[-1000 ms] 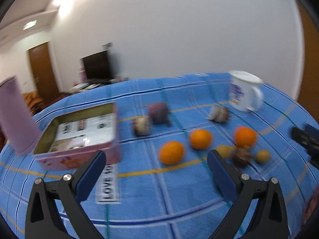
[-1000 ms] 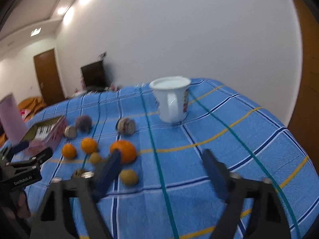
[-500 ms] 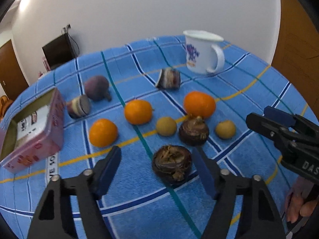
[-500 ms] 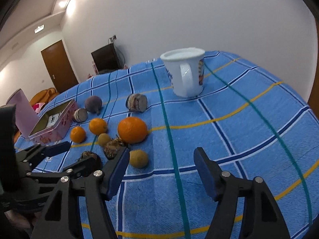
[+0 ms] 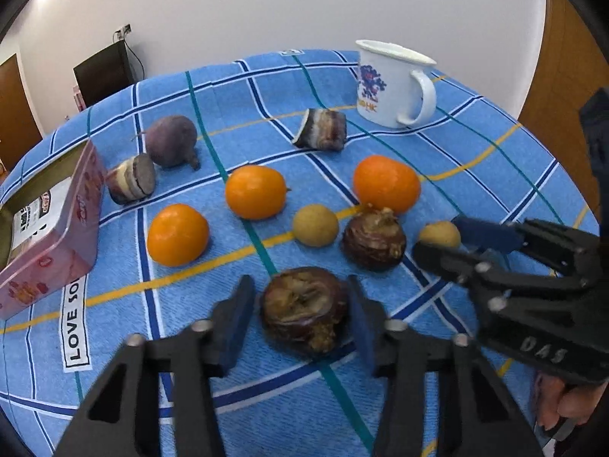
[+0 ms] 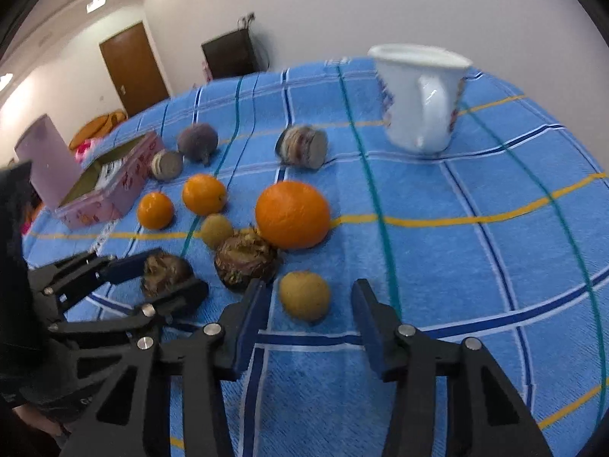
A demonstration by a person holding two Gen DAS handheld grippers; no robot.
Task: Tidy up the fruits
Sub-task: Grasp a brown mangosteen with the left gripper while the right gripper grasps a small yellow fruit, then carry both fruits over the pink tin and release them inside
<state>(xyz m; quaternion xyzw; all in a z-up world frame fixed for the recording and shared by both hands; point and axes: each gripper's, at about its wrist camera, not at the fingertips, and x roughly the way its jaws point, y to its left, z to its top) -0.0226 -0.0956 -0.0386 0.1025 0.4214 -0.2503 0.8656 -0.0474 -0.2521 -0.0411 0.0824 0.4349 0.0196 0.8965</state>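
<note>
Two grippers have just been closing: the left gripper (image 5: 298, 314) is clamped on the near water chestnut (image 5: 304, 310). The right gripper (image 6: 310, 314), not yet clenched, straddles the small tan fruit (image 6: 304, 295) beside it; pads should be centred before squeezing.

Both views are bright, with even indoor light. In the right wrist view the ceiling lamps (image 6: 96, 3) glow at the top left and wash out the wall near them. Shadows under the fruits are soft and short. The fisheye lens bends the stripes of the blue cloth (image 5: 475, 144) strongly and leaves dark corners. The left wrist view is mostly sharp; the right gripper (image 5: 437, 243) is blurred there. The right wrist view is softer, and the white mug (image 6: 422, 99) is smeared.
</note>
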